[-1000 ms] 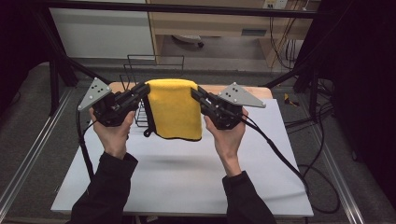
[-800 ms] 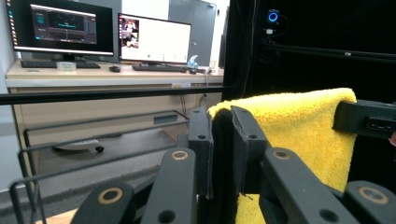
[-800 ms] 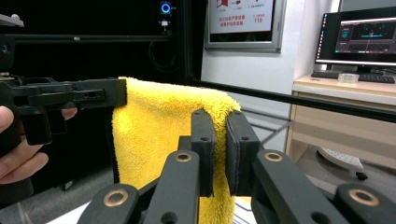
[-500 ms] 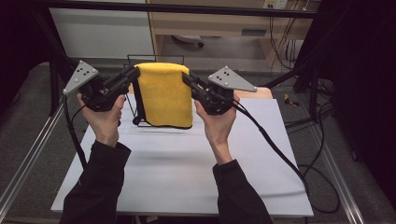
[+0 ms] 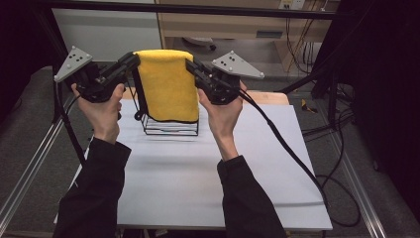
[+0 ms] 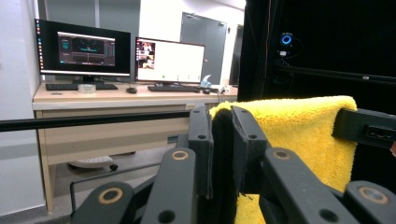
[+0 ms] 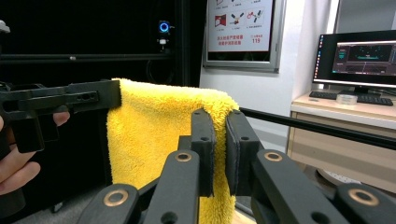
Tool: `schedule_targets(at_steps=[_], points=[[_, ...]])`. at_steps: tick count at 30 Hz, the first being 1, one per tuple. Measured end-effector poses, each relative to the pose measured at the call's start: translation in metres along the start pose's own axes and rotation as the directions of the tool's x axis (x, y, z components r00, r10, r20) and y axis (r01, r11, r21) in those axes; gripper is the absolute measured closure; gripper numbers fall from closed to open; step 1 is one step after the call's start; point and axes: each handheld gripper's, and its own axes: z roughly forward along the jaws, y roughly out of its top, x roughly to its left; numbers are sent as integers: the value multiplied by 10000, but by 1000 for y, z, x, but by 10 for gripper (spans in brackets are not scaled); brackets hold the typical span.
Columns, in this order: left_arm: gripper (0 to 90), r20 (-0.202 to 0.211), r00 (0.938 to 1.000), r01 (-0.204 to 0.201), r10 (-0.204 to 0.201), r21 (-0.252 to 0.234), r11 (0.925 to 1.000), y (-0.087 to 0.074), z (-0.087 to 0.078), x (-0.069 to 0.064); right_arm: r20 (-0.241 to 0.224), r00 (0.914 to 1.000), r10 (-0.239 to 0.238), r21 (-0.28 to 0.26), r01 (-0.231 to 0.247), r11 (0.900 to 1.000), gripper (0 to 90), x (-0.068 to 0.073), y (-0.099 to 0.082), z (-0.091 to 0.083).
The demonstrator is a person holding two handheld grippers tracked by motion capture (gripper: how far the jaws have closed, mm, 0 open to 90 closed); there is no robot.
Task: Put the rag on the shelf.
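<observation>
A yellow towel [image 5: 166,84] hangs folded in the air above the far part of the white table [image 5: 198,173], its lower hem in front of a black wire rack [image 5: 171,126]. My left gripper [image 5: 134,58] is shut on the towel's upper left corner and my right gripper [image 5: 189,63] is shut on its upper right corner. In the left gripper view the yellow towel [image 6: 299,135] is pinched between my jaws, with the other gripper [image 6: 366,128] at its far edge. In the right gripper view the towel [image 7: 154,140] drapes down from my closed jaws.
The wire rack stands on the table's far side, under the towel. Black frame bars [image 5: 237,10] run overhead and along both sides. A desk with monitors [image 6: 84,49] stands beyond the table. Cables [image 5: 287,144] trail over the table's right part.
Both grippers have risen and moved away from the person with the towel, which now hangs higher and more stretched between them above the rack.
</observation>
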Motion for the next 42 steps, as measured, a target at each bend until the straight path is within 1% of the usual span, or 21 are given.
schedule_targets(at_steps=[6, 12, 21, 24, 27, 31, 35, 42], points=[[794, -56, 10000, 20, -21, -146, 9999, 10, 4, 6, 12, 10000, -8, -113, 8, 9999, 837, -1, 6, 8], [794, -58, 10000, 75, -77, -327, 9994, 21, 8, 11, 75, 9999, -82, -212, 83, 9997, 837, -3, 18, 16], [794, -259, 9994, -241, 233, -328, 9992, 40, 16, 14, 161, 9999, -57, -439, 64, 9990, 837, -8, 33, 28], [794, -304, 9994, -199, 189, -342, 9992, 44, 19, 15, 112, 9999, 129, -540, -123, 9985, 837, -10, 36, 31], [794, -311, 9994, -186, 175, -353, 9992, 47, 21, 17, 151, 9997, 168, -559, -160, 9983, 837, -12, 38, 35], [793, -369, 9990, -262, 249, -350, 9990, 53, 24, 20, 184, 9998, 70, -598, -59, 9982, 837, -12, 43, 40], [793, -437, 9987, -291, 276, -329, 9990, 58, 28, 24, 216, 9997, 133, -634, -119, 9979, 837, -14, 47, 46], [793, -529, 9985, -153, 138, -288, 9995, 63, 36, 32, 267, 9996, 74, -675, -56, 9977, 837, -17, 51, 56]])
